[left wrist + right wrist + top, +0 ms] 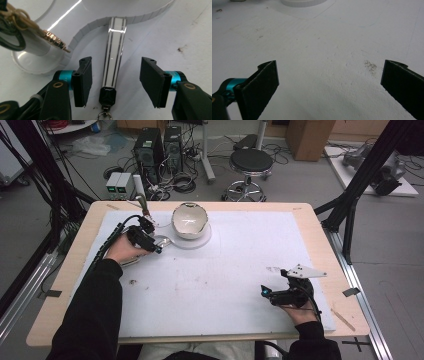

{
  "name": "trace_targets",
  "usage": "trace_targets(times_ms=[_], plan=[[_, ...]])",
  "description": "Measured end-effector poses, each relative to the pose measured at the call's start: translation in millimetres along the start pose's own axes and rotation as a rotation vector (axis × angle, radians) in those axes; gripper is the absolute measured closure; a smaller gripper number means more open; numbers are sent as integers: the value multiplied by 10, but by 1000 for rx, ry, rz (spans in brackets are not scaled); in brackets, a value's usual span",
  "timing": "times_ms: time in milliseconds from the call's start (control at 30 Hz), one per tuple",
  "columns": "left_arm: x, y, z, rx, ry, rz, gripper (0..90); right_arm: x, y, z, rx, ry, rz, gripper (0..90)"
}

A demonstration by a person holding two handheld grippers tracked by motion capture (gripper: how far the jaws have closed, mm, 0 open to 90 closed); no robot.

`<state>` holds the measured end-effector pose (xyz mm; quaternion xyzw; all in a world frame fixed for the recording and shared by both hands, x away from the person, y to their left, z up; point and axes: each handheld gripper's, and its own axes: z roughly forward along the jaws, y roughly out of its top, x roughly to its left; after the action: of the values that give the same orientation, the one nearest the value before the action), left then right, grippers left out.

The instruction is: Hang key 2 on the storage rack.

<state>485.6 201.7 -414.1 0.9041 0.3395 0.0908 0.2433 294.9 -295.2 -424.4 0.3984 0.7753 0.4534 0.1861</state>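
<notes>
The left gripper (pixel 115 83) is seen part-open astride a flat mirrored handle (pixel 114 53), pads clear of it, at the table's far left beside the white dish (pixel 192 240). The right gripper (pixel 329 85) is held wide at near right.

A black stool (pixel 251 162), 2 computer towers (pixel 159 147) and a cardboard box (pixel 310 137) stand beyond the table.

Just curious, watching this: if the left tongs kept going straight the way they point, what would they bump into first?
The left tongs already straddle a striped strap, pads not touching it. Straight on, they would probably meet the white ribbed round base that it runs to; depth is unclear.
</notes>
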Motion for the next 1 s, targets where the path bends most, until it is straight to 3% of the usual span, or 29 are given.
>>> trace_targets(times_ms=[200,433,533,733,867,933,1000], plan=[[-20,15,7,-28,28,13,527,1,0,5,4,-3,-1,6],[-27,77,95,-14,16,27,561,-7,-2,3,-1,-7,-5,6],[-31,110,108,-30,-5,10,613,-3,-6,8,4,-5,-2,6],[-24,107,130,-17,6,-1,702,-4,-13,7,4,-8,-6,6],[-61,119,130,-14,33,34,734,-1,-20,3,6,-9,2,6],[-83,117,111,-21,49,36,740,6,-23,8,8,-3,-1,6],[-90,104,63,-44,36,25,744,7,-29,22,13,-2,-14,6]])
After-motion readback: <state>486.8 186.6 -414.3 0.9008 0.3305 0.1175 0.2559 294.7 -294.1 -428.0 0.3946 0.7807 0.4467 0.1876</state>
